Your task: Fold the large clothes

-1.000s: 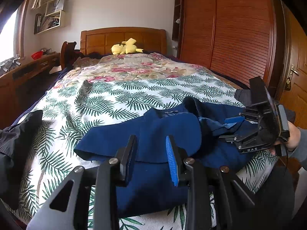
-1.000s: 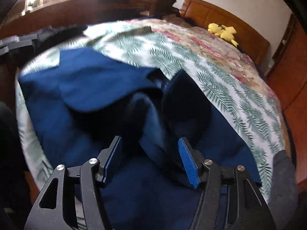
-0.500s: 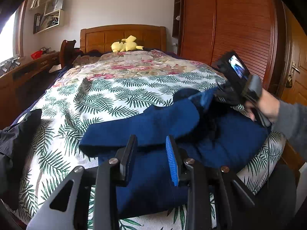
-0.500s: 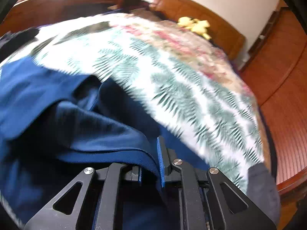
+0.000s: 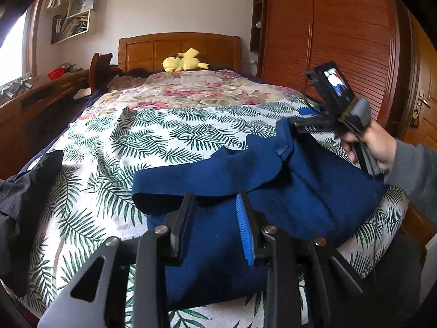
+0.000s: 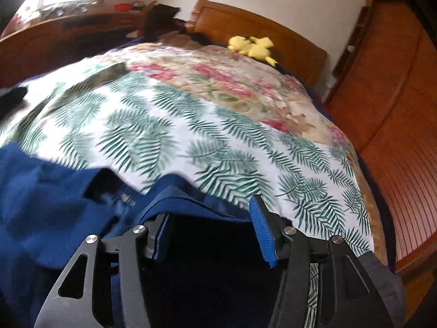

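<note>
Both hand-held grippers work over a dark blue garment [image 5: 273,191] spread on the near end of a bed [image 5: 169,136] covered with a fern-print sheet. Left hand-held gripper [image 5: 215,224] hangs low over the near part of the garment with its jaws a little apart; the blue cloth shows in the gap, but whether the pads press on it cannot be told from the left wrist view. Right hand-held gripper [image 6: 211,232] has just been opening its jaws, and they now stand apart, with a fold of the garment's edge [image 6: 191,199] lying across and between the fingers, draped over the left one, not pinched. In the left wrist view this gripper [image 5: 303,121] sits at the garment's far right corner, carried by a hand [image 5: 374,145] in a grey sleeve [image 5: 418,175], with a small lit screen on its back.

One flap of the garment is folded over toward the left side of the bed. A black garment [image 5: 24,191] lies at the bed's left edge. A yellow plush toy [image 5: 184,61] rests by the wooden headboard [image 5: 180,49], and a wooden wardrobe [image 5: 341,41] stands on the right.
</note>
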`<state>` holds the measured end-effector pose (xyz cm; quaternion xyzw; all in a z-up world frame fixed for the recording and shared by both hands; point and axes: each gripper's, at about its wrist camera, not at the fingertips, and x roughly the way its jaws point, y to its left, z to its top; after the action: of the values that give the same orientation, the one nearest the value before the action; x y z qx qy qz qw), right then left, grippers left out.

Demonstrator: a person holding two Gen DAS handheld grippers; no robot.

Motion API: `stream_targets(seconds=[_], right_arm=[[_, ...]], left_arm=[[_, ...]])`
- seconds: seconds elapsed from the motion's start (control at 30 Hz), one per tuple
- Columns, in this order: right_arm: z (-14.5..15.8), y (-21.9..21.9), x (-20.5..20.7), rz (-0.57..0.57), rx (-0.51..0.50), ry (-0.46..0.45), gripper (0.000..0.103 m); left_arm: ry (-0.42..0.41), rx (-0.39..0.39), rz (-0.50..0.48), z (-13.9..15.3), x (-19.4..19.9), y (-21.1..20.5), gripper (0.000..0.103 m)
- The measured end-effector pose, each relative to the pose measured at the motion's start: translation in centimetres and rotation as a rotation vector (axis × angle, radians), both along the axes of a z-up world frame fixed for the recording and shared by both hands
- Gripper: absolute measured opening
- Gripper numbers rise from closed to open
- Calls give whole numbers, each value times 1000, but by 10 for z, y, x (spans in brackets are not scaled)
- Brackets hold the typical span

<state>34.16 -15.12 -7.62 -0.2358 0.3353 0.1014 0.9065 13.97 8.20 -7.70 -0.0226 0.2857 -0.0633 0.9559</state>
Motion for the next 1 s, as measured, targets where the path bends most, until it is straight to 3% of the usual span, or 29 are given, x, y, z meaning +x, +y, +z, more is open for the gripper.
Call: stream_targets(seconds=[0.37,0.6,0.8,1.0], right_arm=[[-5,26,-73,183,100,57,63],[-28,87,-101,387,126,167,63],[-52,133,-111,485,128,234,63],[-72,156,-96,485,60,274,63]], left_arm=[[-7,-4,45,1,-7,14,29],[-2,0,86,-2,-10,28,29],[4,-4,104,-4,-14,39,29],[3,-13,114,-4,-19,49,30]])
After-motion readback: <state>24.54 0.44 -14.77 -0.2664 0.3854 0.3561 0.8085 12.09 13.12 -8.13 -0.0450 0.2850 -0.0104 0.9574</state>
